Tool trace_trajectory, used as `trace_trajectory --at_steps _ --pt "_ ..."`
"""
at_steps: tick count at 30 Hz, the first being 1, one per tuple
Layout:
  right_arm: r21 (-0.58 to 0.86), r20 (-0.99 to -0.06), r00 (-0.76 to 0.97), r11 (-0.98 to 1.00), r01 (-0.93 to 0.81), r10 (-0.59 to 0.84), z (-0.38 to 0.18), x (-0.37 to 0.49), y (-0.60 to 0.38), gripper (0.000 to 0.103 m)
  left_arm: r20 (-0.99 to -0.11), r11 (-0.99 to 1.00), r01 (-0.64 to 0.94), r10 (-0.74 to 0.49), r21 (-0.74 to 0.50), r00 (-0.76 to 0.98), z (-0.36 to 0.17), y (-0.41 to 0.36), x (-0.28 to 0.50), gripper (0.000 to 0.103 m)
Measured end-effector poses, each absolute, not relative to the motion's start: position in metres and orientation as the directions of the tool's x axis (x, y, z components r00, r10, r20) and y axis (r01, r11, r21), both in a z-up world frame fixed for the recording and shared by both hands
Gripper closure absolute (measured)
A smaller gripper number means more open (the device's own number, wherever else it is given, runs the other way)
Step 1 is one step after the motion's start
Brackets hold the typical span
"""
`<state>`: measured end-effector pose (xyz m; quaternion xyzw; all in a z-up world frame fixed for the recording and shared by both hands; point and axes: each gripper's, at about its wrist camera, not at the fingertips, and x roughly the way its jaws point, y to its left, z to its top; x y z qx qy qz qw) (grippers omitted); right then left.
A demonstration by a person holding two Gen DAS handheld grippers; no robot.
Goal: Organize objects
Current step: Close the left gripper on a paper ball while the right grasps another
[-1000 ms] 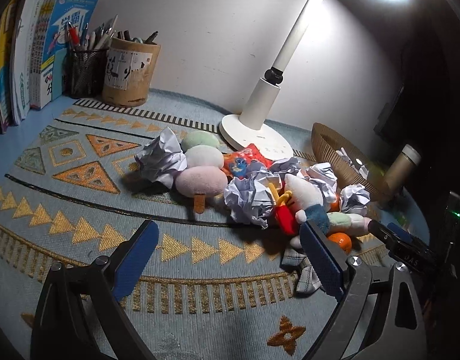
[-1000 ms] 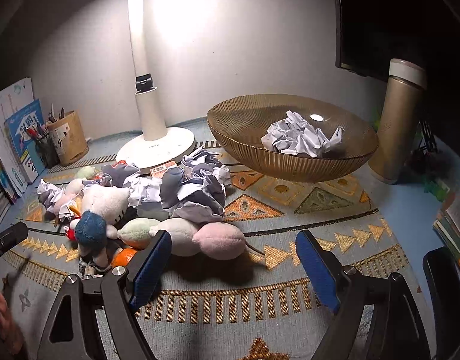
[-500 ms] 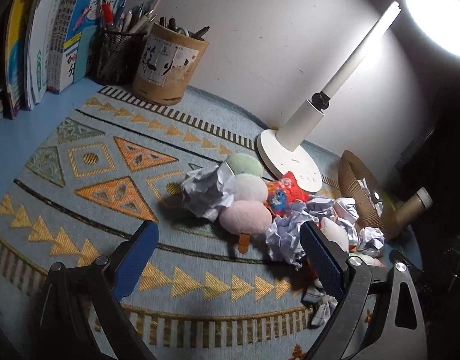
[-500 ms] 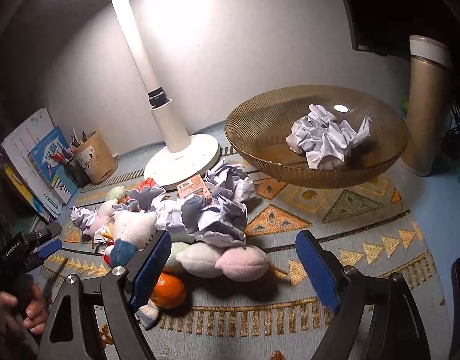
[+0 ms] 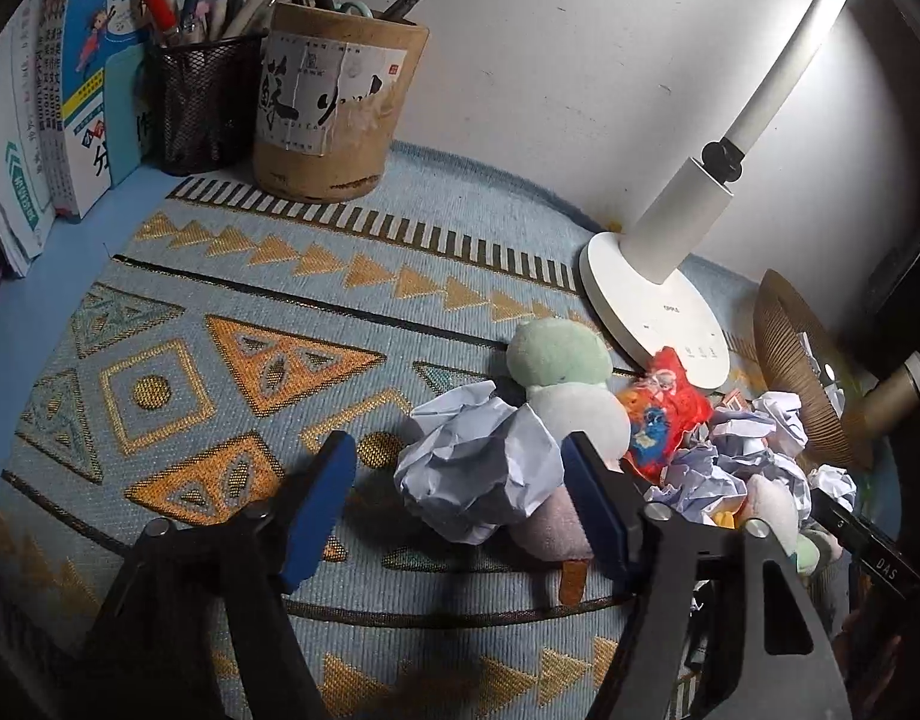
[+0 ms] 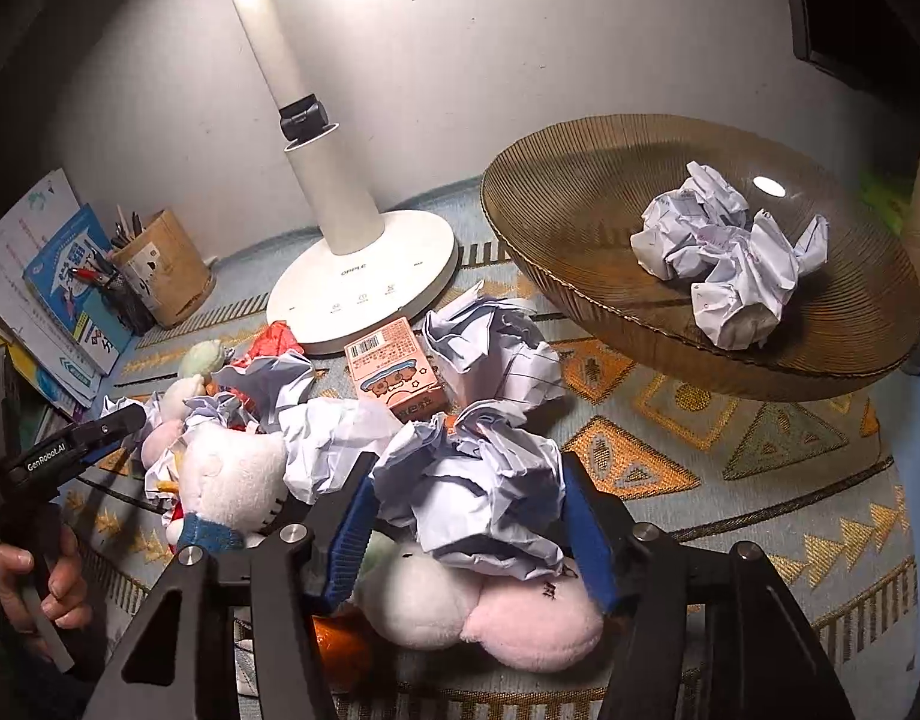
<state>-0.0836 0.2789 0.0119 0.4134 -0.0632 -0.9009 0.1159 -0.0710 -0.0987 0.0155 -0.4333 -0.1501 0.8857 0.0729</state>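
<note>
A pile of crumpled paper balls and plush toys lies on a patterned mat. My left gripper is open, its blue pads either side of a crumpled paper ball, without touching it. A three-ball plush stick lies behind that ball. My right gripper is open around another crumpled paper ball, its pads close to both sides. A brown ribbed bowl at the right holds crumpled paper. The left gripper also shows in the right wrist view.
A white desk lamp stands behind the pile. A pink carton lies by its base. A wooden pen cup, a mesh pen holder and books stand at the back left. A tan flask stands beyond the bowl.
Both grippers have moved forward and down into the pile. Each now has a crumpled paper ball between its pads, and the jaws stand narrower than before.
</note>
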Motion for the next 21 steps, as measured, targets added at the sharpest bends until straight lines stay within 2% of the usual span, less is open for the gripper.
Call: trace_trajectory --at_steps 1,5,10,12,15,18,21 --pt "0.218 -0.718 -0.641 -0.962 0.162 -0.271 0.015 -0.081 0.280 0.051 -0.747 -0.944 -0.011 0.268 -0.329 -0.609 0.015 -0.097 -0.073 0.060" --pt "0.264 -0.644 -0.697 -0.947 0.184 -0.315 0.039 -0.069 0.290 0.051 -0.720 -0.947 -0.071 0.286 -0.314 -0.632 0.031 -0.089 -0.068 0.061" --pt "0.293 -0.589 -0.748 -0.943 0.155 -0.306 0.068 -0.048 0.315 0.051 -0.631 -0.931 -0.175 0.348 -0.320 -0.694 0.089 -0.071 -0.042 0.061" --pt "0.269 -0.608 -0.748 -0.956 0.120 -0.265 0.068 -0.039 0.326 0.050 -0.596 -0.922 -0.232 0.380 -0.311 -0.708 0.109 -0.055 -0.031 0.061" --pt "0.239 -0.684 -0.697 -0.969 0.063 -0.214 0.047 -0.038 0.340 0.050 -0.581 -0.896 -0.322 0.444 -0.307 -0.682 0.122 -0.025 -0.025 0.061" --pt "0.236 -0.735 -0.653 -0.972 0.009 -0.185 0.020 -0.038 0.355 0.050 -0.598 -0.870 -0.402 0.489 -0.284 -0.635 0.114 0.010 -0.030 0.061" --pt "0.238 -0.756 -0.629 -0.971 -0.007 -0.181 0.004 -0.039 0.363 0.050 -0.595 -0.841 -0.431 0.537 -0.326 -0.598 0.089 0.027 -0.030 0.061"
